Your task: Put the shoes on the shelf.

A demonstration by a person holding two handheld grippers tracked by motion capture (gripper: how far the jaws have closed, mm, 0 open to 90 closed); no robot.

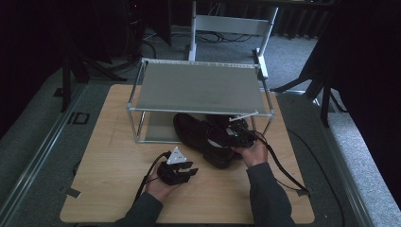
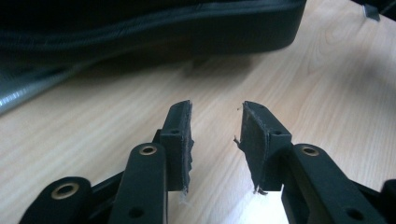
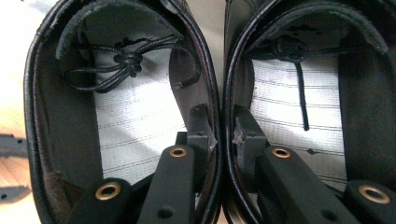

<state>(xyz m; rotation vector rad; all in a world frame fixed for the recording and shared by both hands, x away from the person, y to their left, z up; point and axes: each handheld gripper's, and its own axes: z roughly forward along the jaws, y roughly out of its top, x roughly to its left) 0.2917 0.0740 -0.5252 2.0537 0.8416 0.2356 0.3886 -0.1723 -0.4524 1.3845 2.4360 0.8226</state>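
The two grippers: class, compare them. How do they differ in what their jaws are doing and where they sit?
The left gripper has open jaws with nothing between them; the right gripper pinches the touching inner walls of two black shoes. The left hovers over bare table; the right reaches into the shoes by the metal shelf. Both have black jaws and are hand-held.

1. The left gripper lay low in the person's left hand, jaws apart and empty.
2. The right gripper, held by the right hand, pointed forward, jaws clamped together.
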